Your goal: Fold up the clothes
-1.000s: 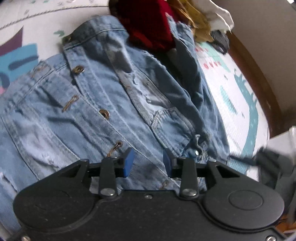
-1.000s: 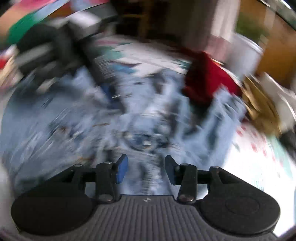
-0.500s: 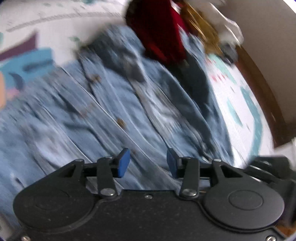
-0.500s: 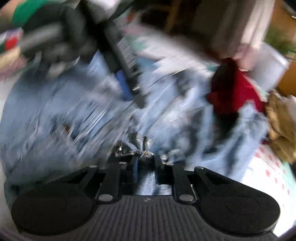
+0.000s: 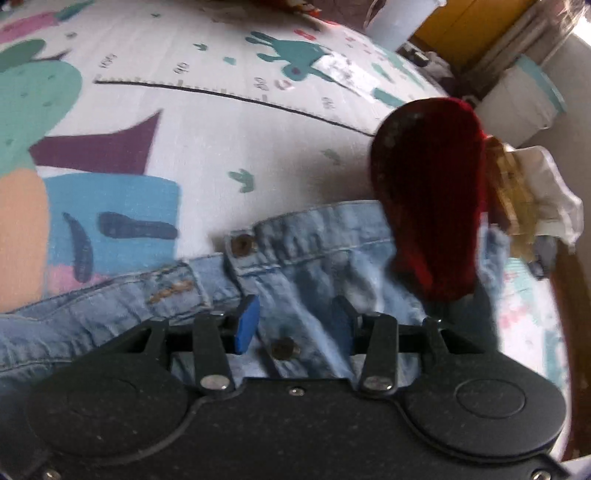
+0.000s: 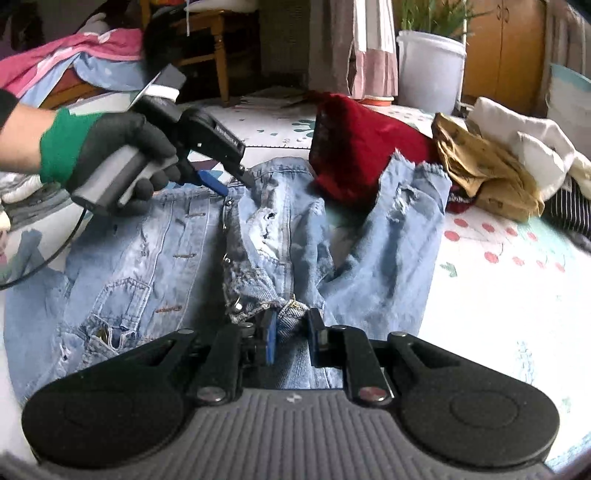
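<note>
A light blue denim jacket [image 6: 155, 258] lies spread on a patterned play mat [image 6: 498, 295]. My right gripper [image 6: 290, 332] is shut on a bunched fold of the jacket at its near hem. My left gripper [image 5: 295, 325] is open, its jaws either side of the button placket just below the collar [image 5: 314, 236]. In the right wrist view the left gripper [image 6: 231, 184] is held by a gloved hand [image 6: 110, 147] at the jacket's far collar edge. A dark red garment [image 6: 362, 155] lies on the jacket's far right part, beside a raised frayed sleeve [image 6: 406, 221].
A mustard garment [image 6: 480, 173] and a white one [image 6: 524, 147] are piled at the mat's right. A white bucket [image 6: 430, 70] and a wooden chair [image 6: 207, 33] stand beyond the mat. Pink and blue clothes [image 6: 81, 59] lie at far left.
My left gripper has moved up the jacket from the lower buttons to the collar. My right gripper has closed on the hem fold, open a second ago.
</note>
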